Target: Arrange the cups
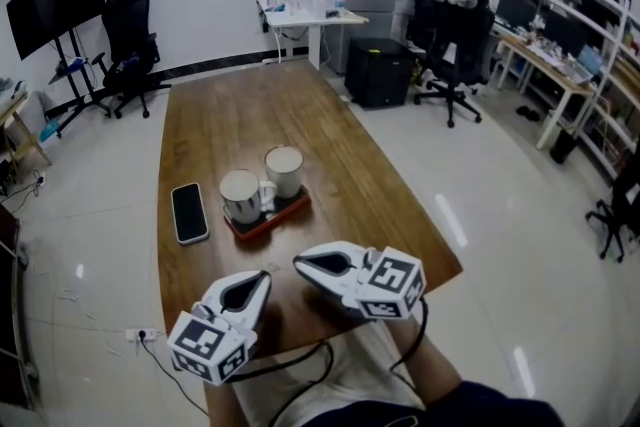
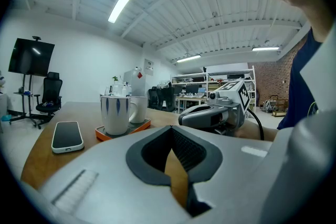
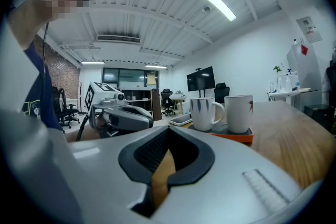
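Note:
Two white cups stand side by side on an orange tray (image 1: 272, 222) in the middle of the wooden table (image 1: 230, 120). The nearer cup (image 1: 241, 194) (image 2: 116, 113) (image 3: 204, 113) has blue marks. The plain cup (image 1: 284, 171) (image 2: 138, 108) (image 3: 239, 112) stands just behind it. My left gripper (image 1: 262, 277) (image 2: 171, 126) hovers near the table's front edge, shut and empty. My right gripper (image 1: 300, 262) (image 3: 168, 127) is beside it, a little closer to the tray, also shut with nothing held. Each gripper shows in the other's view: the right gripper (image 2: 212, 113), the left gripper (image 3: 123, 115).
A black phone (image 1: 189, 212) (image 2: 67, 135) lies flat left of the tray. Around the table stand office chairs (image 1: 452, 45), a screen on a stand (image 1: 55, 0), a black cabinet (image 1: 378, 71) and a white desk (image 1: 305, 20).

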Demonstrator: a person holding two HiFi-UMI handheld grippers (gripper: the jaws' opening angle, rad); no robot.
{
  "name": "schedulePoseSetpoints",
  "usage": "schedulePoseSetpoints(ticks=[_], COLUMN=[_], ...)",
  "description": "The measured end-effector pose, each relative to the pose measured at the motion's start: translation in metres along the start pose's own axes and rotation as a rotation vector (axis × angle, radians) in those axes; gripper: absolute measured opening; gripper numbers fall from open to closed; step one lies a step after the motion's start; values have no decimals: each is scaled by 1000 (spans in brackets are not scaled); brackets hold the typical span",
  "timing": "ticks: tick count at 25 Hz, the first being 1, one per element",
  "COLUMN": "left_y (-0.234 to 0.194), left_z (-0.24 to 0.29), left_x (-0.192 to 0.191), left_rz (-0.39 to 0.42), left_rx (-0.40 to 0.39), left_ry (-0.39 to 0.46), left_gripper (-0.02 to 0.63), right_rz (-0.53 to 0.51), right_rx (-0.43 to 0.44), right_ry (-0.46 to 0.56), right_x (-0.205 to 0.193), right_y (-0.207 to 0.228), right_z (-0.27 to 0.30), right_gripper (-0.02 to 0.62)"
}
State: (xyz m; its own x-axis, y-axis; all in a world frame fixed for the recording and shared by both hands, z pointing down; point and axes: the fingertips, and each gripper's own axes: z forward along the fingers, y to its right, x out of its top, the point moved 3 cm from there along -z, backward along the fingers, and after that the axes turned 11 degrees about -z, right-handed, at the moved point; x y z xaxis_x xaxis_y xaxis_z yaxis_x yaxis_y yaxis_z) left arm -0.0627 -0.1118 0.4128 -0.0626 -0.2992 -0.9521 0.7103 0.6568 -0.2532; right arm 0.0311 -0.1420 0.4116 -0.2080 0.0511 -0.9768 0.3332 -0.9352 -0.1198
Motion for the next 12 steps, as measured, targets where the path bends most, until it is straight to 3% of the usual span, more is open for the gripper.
schedulePoseSetpoints(ticks=[12], left_y=[1], left_z=[-3], left_x=[-1], left_rz=[7], left_rx=[-4], left_ry=[-10], left_gripper=[3], right_rz=[6], right_rx=[3], right_ry=[2], right_x=[-1], right_y=[-3], right_z=[1], right_gripper=[2])
